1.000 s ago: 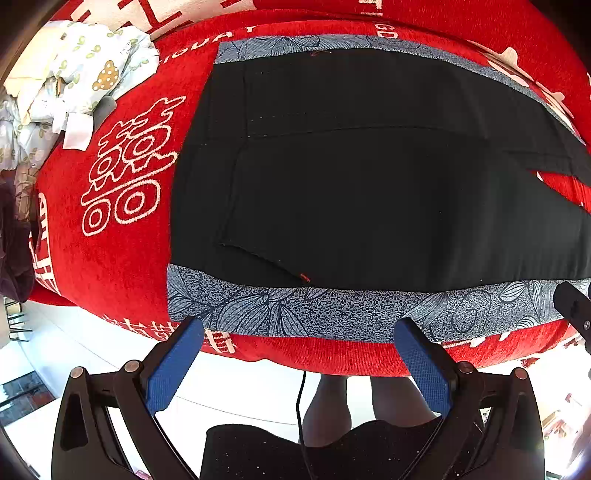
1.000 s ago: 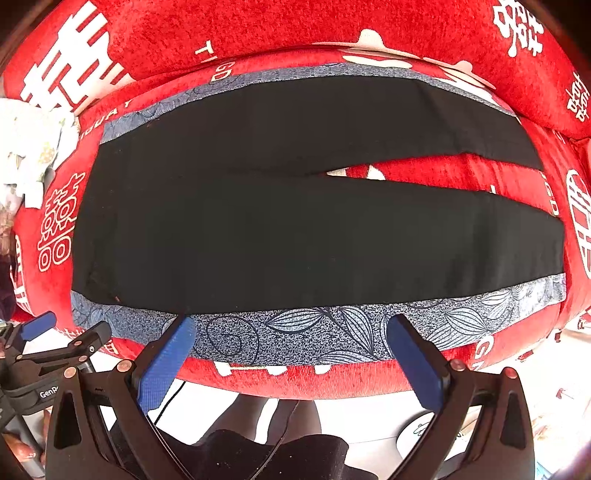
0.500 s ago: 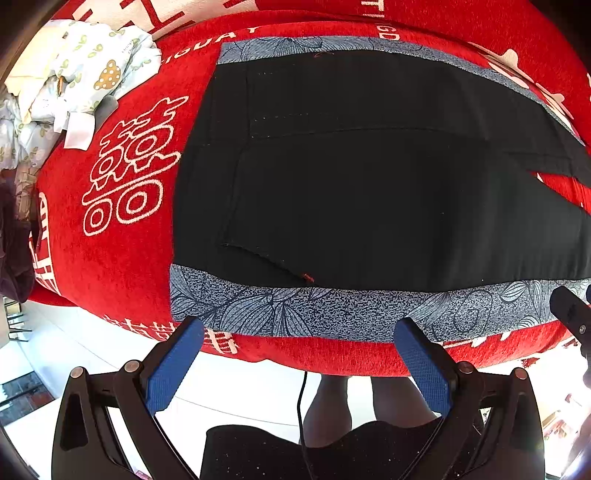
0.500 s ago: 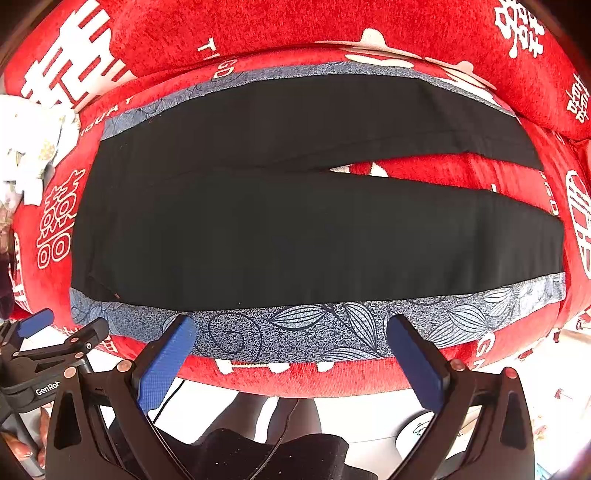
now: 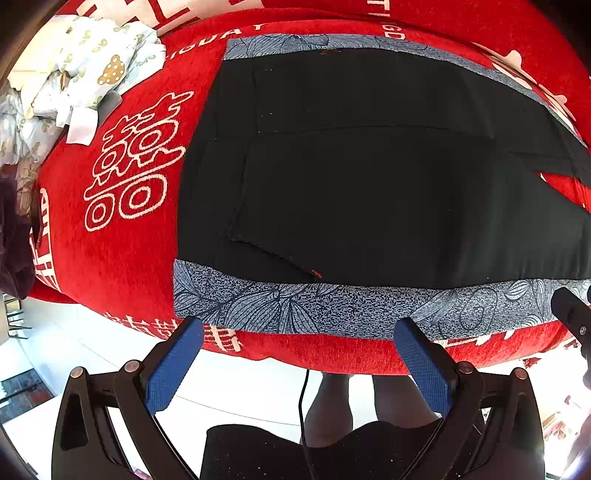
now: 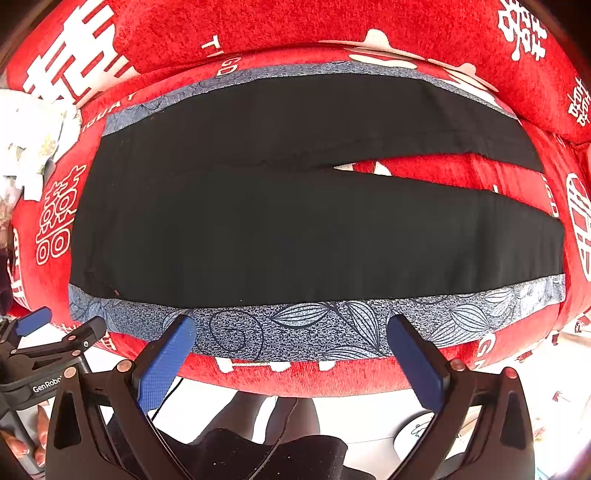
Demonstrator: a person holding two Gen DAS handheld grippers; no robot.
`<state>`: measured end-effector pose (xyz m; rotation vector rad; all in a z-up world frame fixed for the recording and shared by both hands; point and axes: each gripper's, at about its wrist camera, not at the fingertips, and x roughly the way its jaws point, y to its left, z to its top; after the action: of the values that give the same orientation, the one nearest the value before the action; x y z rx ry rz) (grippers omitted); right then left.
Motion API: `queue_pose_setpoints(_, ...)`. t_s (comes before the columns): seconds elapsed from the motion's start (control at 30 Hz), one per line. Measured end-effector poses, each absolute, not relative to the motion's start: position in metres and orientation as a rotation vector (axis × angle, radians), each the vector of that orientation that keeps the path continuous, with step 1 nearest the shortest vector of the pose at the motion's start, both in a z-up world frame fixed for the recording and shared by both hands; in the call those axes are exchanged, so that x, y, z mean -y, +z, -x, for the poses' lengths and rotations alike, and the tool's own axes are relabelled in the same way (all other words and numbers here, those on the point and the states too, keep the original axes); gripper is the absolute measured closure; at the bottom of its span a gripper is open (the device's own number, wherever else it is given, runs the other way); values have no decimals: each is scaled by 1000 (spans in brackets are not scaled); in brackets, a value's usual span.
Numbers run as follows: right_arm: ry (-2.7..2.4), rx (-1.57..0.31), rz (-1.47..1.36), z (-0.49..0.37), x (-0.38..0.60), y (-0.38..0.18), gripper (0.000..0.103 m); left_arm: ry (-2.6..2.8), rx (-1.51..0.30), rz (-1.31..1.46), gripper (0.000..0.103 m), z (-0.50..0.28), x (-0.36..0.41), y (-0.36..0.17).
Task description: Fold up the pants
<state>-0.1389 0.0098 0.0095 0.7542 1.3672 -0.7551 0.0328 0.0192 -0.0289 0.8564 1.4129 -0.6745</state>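
Observation:
Black pants with blue-grey leaf-print side stripes (image 5: 369,192) lie spread flat on a red cushion, waist at the left, legs running right. In the right wrist view the pants (image 6: 295,229) show whole, the two legs parted in a narrow V at the right. My left gripper (image 5: 297,332) is open and empty, hovering just off the near printed stripe by the waist. My right gripper (image 6: 290,326) is open and empty, over the near stripe mid-leg. The left gripper also shows in the right wrist view (image 6: 55,332).
The red cushion (image 5: 122,236) with white characters drops off at its near edge to a white floor. A heap of pale printed clothes (image 5: 77,77) lies at the far left. A red backrest (image 6: 295,26) rises behind. The person's legs stand below the edge.
Both grippers have crept slightly forward toward the near edge of the pants. The pants have not moved.

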Motion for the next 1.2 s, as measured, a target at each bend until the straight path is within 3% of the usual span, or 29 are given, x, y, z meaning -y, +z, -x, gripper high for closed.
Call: queue_pose_setpoints(1.2, -762, -1364, -774, 140, -10, 1, 0, -662, -1436, -806, 0, -40, -30, -36)
